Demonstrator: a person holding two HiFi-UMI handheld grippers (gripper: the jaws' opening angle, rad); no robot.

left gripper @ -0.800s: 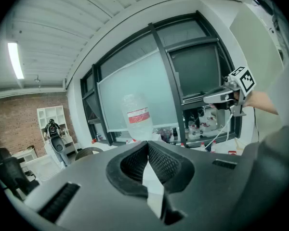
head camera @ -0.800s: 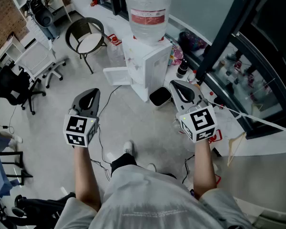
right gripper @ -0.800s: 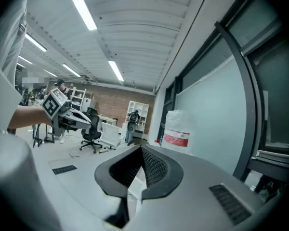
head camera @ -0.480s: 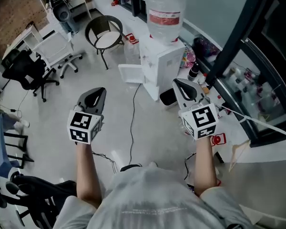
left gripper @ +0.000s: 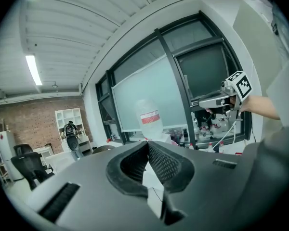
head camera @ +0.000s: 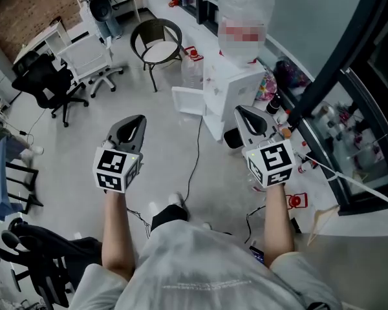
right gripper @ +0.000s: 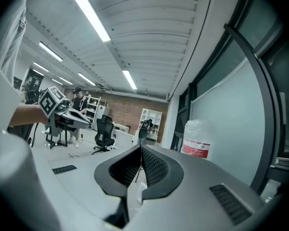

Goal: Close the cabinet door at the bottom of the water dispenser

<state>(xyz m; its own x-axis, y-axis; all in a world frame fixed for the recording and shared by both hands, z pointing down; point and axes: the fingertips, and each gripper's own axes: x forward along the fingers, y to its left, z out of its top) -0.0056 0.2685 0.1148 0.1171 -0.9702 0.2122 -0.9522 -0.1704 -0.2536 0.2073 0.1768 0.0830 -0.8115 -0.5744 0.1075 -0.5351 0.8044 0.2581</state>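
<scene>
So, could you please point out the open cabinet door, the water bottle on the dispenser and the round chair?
cabinet door (head camera: 188,101): head view, middle of the open white panel.
water bottle (head camera: 246,4): head view, its clear upper part.
round chair (head camera: 159,52): head view, its white seat.

Round stool (head camera: 156,49) far centre on grey floor (head camera: 161,137), white office chair (head camera: 90,58) left of it, black office chair (head camera: 46,82) further left, brick wall (head camera: 35,8) far left, black bin (head camera: 233,138) centre right, dark window frame (head camera: 339,44) right.
</scene>
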